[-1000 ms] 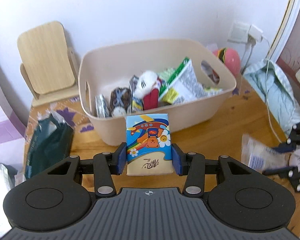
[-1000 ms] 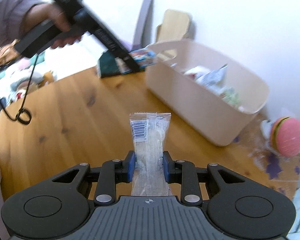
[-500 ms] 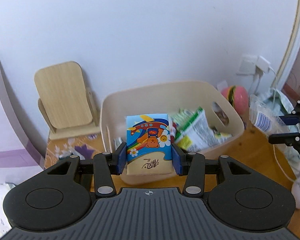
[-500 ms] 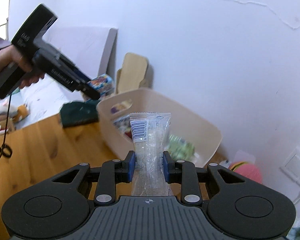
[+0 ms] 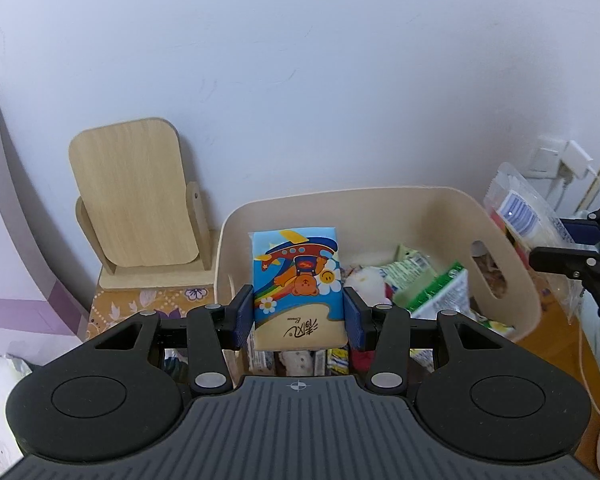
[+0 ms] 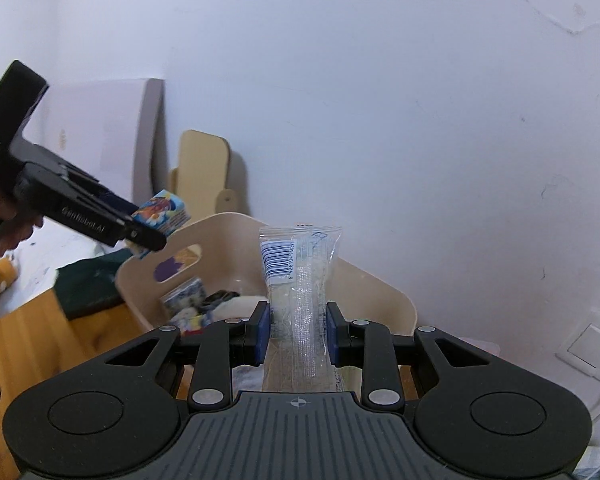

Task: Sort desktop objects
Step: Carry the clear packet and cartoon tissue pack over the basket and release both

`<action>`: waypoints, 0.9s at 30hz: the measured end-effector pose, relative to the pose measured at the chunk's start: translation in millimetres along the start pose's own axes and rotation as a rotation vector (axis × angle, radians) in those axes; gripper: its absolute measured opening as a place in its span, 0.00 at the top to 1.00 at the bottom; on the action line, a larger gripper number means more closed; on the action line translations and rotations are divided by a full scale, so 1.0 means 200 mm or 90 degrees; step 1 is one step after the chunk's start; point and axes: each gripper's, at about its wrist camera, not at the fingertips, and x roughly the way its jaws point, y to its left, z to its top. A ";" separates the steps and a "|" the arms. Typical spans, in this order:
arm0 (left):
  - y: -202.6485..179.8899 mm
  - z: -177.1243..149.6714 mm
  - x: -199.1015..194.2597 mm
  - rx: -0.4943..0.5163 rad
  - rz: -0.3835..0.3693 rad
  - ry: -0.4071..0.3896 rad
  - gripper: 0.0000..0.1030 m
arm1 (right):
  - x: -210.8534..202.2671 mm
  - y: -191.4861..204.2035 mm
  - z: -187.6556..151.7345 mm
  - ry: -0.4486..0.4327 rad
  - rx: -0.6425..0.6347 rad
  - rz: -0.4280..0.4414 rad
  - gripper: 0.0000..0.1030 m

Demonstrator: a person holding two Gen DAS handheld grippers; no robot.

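- Left tongs, clamped on the tissue pack, have advanced from short of the bin to above its near rim.
- Right tongs, clamped on the clear sachet, have likewise arrived over the bin.
- Judgement: both releases imminent.

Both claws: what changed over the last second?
Both rose from table height and closed in on the beige bin. The left claw now holds the tissue pack above its near rim; the right claw brought the clear packet up beside it. Both grips unchanged, nothing released.
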 end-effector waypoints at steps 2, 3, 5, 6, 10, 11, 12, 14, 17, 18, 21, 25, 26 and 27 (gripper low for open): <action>0.01 0.01 0.05 -0.013 -0.001 0.012 0.55 | 0.07 -0.01 0.01 0.011 0.007 -0.006 0.74; 0.01 0.01 0.08 -0.020 -0.001 0.018 0.55 | 0.11 -0.01 0.01 0.017 0.014 -0.008 0.74; 0.01 0.02 0.13 -0.020 0.003 0.027 0.55 | 0.19 -0.02 0.02 0.029 0.029 -0.012 0.74; 0.01 0.02 0.15 -0.019 0.005 0.030 0.55 | 0.22 -0.03 0.02 0.034 0.035 -0.014 0.74; 0.00 0.00 0.22 -0.010 0.008 0.037 0.55 | 0.33 -0.04 0.02 0.062 0.058 -0.020 0.74; 0.00 0.00 0.23 -0.008 0.010 0.041 0.55 | 0.35 -0.04 0.02 0.068 0.063 -0.020 0.74; -0.01 -0.01 0.25 -0.007 0.012 0.045 0.55 | 0.38 -0.05 0.01 0.076 0.069 -0.020 0.74; -0.01 -0.02 0.28 -0.008 0.016 0.054 0.55 | 0.43 -0.05 0.00 0.090 0.082 -0.024 0.74; -0.02 -0.04 0.32 -0.005 0.024 0.064 0.55 | 0.49 -0.07 -0.03 0.112 0.106 -0.028 0.74; -0.02 -0.05 0.33 -0.005 0.023 0.070 0.55 | 0.50 -0.07 -0.04 0.117 0.113 -0.027 0.74; -0.03 -0.07 0.35 0.002 0.020 0.082 0.54 | 0.52 -0.07 -0.08 0.131 0.125 -0.028 0.74; -0.05 -0.08 0.35 0.012 0.024 0.082 0.54 | 0.53 -0.08 -0.10 0.140 0.140 -0.029 0.74; -0.06 -0.08 0.35 0.012 0.027 0.077 0.52 | 0.53 -0.08 -0.10 0.143 0.145 -0.029 0.74; -0.06 -0.07 0.34 0.011 0.025 0.076 0.49 | 0.53 -0.08 -0.10 0.143 0.150 -0.029 0.71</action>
